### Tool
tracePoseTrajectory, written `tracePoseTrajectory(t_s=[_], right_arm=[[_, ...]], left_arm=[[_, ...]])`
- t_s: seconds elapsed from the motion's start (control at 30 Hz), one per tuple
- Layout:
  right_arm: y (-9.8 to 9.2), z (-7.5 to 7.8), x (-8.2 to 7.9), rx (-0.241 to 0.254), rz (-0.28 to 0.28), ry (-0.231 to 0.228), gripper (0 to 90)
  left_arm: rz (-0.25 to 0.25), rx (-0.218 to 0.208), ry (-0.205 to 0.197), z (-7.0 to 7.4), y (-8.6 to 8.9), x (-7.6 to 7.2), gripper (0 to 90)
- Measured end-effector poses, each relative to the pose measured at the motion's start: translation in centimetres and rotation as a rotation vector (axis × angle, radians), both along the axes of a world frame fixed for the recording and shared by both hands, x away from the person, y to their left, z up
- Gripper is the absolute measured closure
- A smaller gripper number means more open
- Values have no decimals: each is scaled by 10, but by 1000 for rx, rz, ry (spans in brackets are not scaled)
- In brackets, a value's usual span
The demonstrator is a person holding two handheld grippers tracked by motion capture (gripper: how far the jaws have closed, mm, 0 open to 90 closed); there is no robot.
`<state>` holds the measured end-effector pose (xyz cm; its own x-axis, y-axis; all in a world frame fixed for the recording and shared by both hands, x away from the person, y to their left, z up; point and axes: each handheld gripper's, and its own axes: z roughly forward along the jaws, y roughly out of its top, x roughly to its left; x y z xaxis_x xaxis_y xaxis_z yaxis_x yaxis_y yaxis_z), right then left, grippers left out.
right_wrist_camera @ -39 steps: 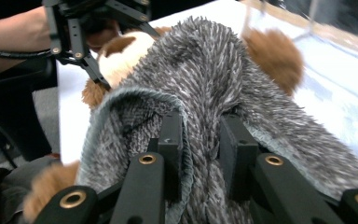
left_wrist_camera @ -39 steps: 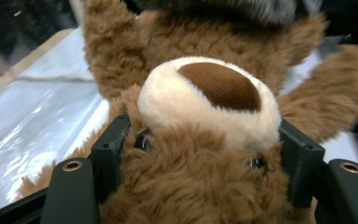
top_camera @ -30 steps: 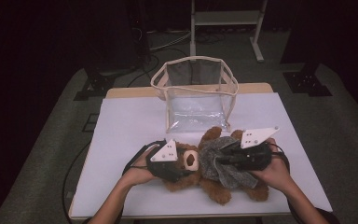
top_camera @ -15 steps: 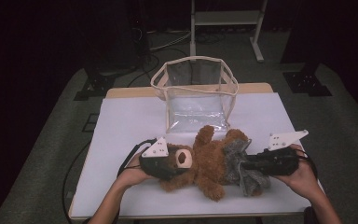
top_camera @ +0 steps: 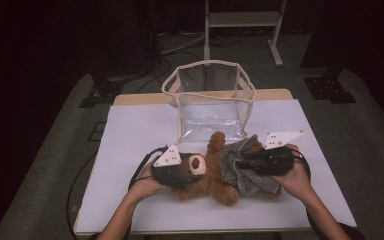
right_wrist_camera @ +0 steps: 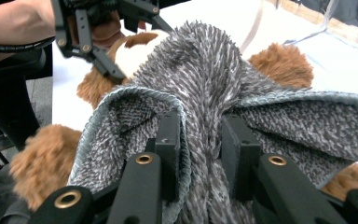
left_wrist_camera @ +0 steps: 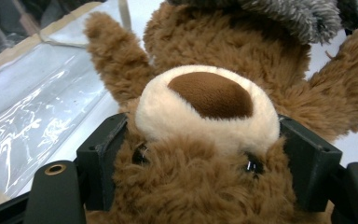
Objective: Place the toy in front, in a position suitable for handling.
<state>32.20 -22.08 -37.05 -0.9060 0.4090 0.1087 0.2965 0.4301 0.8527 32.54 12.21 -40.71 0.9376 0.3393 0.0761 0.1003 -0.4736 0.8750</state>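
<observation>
A brown teddy bear (top_camera: 205,181) lies on its back on the white table (top_camera: 130,135), head to the left. My left gripper (top_camera: 194,169) has its jaws on both sides of the bear's head (left_wrist_camera: 205,93), pads against the fur; they have just been opening a little. A grey fuzzy cloth (top_camera: 232,170) is draped over the bear's body. My right gripper (top_camera: 241,164) comes in from the right and pinches a raised fold of that cloth (right_wrist_camera: 205,84) between its jaws (right_wrist_camera: 200,140), which have just eased slightly.
A clear plastic bag with beige trim (top_camera: 207,100) stands open-topped just behind the bear; its side also shows in the left gripper view (left_wrist_camera: 37,107). Cables trail from both grippers. A metal stand (top_camera: 240,20) is on the floor beyond the table.
The right gripper swung out to the right with the grey cloth, then came back left over the bear's body. The left hand stayed at the bear's head.
</observation>
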Motion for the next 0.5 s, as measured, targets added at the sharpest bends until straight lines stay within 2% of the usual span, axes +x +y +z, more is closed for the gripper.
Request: tracePoseTrajectory(t_s=[0.1, 0.13, 0.17, 0.23, 0.27, 0.3, 0.43, 0.5], right_arm=[[-21, -8, -10, 22, -9, 34, 702], [-21, -8, -10, 22, -9, 34, 702], [-34, -13, -15, 27, -25, 49, 701], [-46, -16, -19, 32, -46, 70, 702], [-46, -16, -19, 32, -46, 70, 702], [-54, -17, -23, 19, -62, 75, 704], [-53, -12, -25, 15, -63, 62, 710], [-46, -7, -21, -2, -57, 44, 709]], left_arm=[[-11, 11, -28, 1, 0, -3, 232], [-16, 22, -36, 2, 0, -4, 232], [-17, 31, -54, 3, -1, -7, 217], [-17, 33, -56, 3, 0, -8, 215], [-20, 28, -56, 2, 0, -8, 215], [-23, 27, -56, 1, 0, -9, 215], [-34, 36, -55, 1, -1, -9, 206], [-62, 66, -70, 4, -4, -9, 204]])
